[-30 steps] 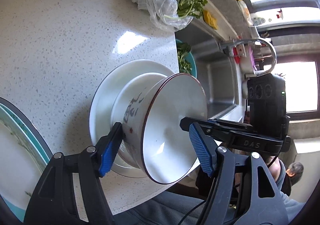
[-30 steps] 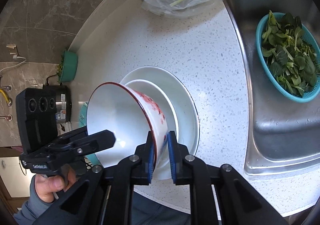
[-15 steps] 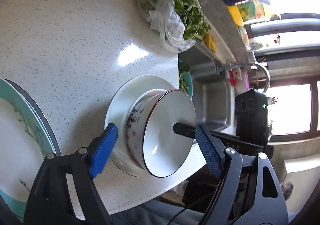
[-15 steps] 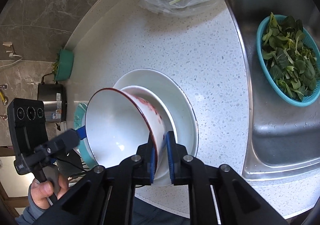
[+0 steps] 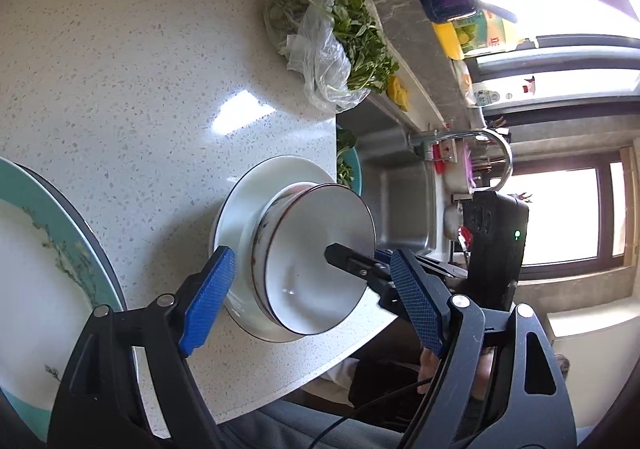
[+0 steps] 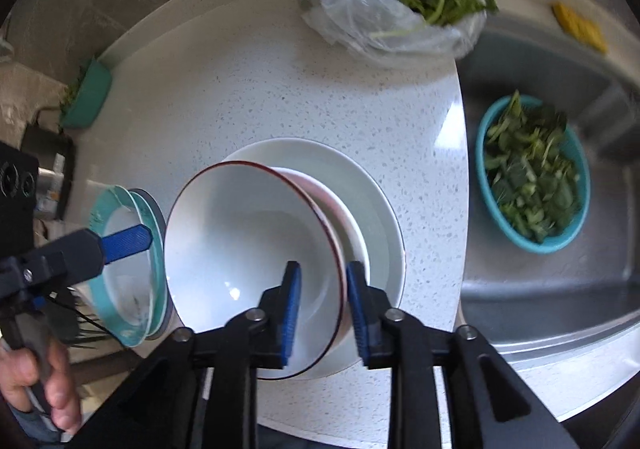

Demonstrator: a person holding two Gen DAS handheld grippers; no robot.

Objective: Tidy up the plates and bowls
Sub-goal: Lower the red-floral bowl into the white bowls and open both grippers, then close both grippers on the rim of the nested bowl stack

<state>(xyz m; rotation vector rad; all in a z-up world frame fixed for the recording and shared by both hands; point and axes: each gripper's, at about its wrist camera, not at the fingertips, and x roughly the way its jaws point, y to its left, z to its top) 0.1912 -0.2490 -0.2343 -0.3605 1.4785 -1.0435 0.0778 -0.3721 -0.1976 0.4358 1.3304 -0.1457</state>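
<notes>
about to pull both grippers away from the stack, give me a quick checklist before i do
1. Red-rimmed bowl sits in the white bowl on the white plate: ok, though it leans.
2. Right gripper jaws are opening, bowl rim between them, pads off it: ok.
3. Left gripper jaws wide, clear of the bowl: ok.
4. Bowl will stay put when released: cannot tell.
5. Stack on the counter, clear of the sink: ok.
6. Teal-rimmed plates close to the stack: cannot tell if touching.
</notes>
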